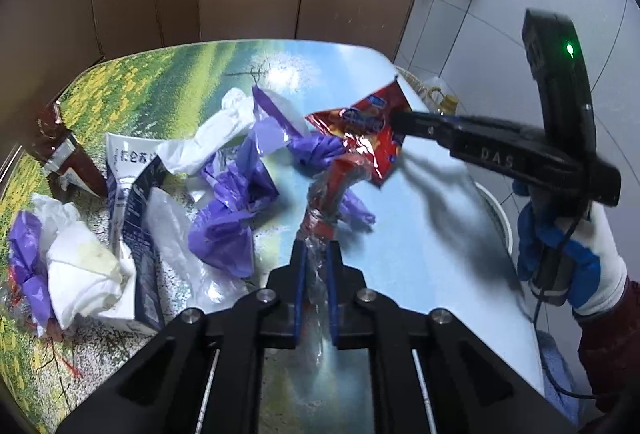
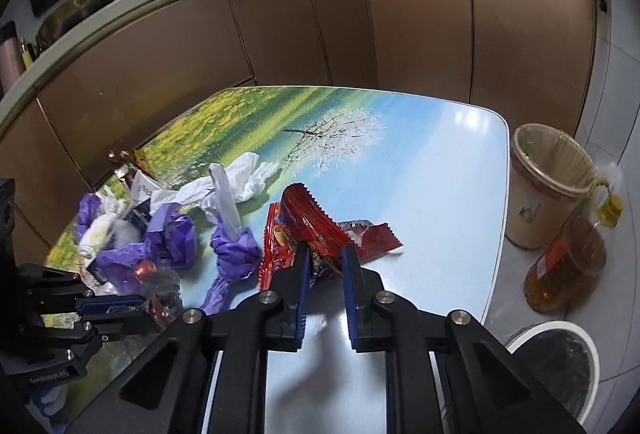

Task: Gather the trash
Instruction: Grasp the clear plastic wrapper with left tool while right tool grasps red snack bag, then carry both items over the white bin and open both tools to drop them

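My left gripper (image 1: 317, 248) is shut on a crumpled clear and red plastic wrapper (image 1: 326, 209) and holds it over the table; it also shows in the right wrist view (image 2: 132, 308). My right gripper (image 2: 325, 254) is shut on a red snack bag (image 2: 316, 230), seen in the left wrist view (image 1: 366, 129) with the right gripper (image 1: 400, 121) at its edge. Purple plastic bags (image 1: 236, 209), white tissues (image 1: 86, 274) and a dark carton (image 1: 138, 201) lie in a heap on the table's left side.
The table (image 2: 420, 161) has a landscape print. A beige trash bin (image 2: 548, 185) stands on the floor past its right edge, with an oil bottle (image 2: 568, 258) and a round white-rimmed object (image 2: 560, 358) beside it. A brown bottle (image 1: 66, 157) stands at the table's left. Brown cabinets stand behind.
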The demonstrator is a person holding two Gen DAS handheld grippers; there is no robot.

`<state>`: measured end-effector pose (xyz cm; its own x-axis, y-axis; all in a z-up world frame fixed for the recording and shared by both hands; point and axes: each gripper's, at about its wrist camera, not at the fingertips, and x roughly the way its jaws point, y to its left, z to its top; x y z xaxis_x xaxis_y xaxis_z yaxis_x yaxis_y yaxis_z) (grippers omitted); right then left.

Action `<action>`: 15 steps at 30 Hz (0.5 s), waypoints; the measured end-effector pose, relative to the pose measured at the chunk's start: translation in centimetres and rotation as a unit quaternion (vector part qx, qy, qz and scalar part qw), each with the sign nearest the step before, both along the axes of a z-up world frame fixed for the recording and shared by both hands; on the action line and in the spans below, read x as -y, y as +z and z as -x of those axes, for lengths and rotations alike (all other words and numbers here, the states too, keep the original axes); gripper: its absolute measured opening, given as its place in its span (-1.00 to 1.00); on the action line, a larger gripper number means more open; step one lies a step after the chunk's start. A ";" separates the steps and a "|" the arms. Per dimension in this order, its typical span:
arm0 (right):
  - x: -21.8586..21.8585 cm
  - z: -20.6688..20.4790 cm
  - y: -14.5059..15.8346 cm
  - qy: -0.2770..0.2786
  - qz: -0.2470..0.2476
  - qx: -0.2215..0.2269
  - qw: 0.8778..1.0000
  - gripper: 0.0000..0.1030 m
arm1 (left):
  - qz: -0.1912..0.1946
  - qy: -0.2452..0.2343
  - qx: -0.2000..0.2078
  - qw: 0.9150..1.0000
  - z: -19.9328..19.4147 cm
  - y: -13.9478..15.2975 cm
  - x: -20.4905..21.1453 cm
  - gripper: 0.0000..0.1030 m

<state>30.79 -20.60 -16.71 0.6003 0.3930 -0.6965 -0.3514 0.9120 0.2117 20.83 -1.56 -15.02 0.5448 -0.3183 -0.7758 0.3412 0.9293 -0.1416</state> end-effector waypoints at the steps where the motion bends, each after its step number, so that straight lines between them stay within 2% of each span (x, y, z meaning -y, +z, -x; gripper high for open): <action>1: 0.1 0.3 0.2 0.003 -0.003 0.001 1.000 -0.77 | 0.001 0.002 0.002 1.000 0.2 0.2 0.0 -0.84; 9: 0.2 3.7 3.5 0.006 -0.033 0.035 0.999 -0.82 | 0.008 0.019 0.033 0.999 2.2 3.4 -0.5 -0.85; 15: 3.6 6.8 5.7 -0.050 -0.046 0.062 0.996 -0.82 | 0.013 -0.009 0.059 0.998 1.9 6.2 2.6 -0.86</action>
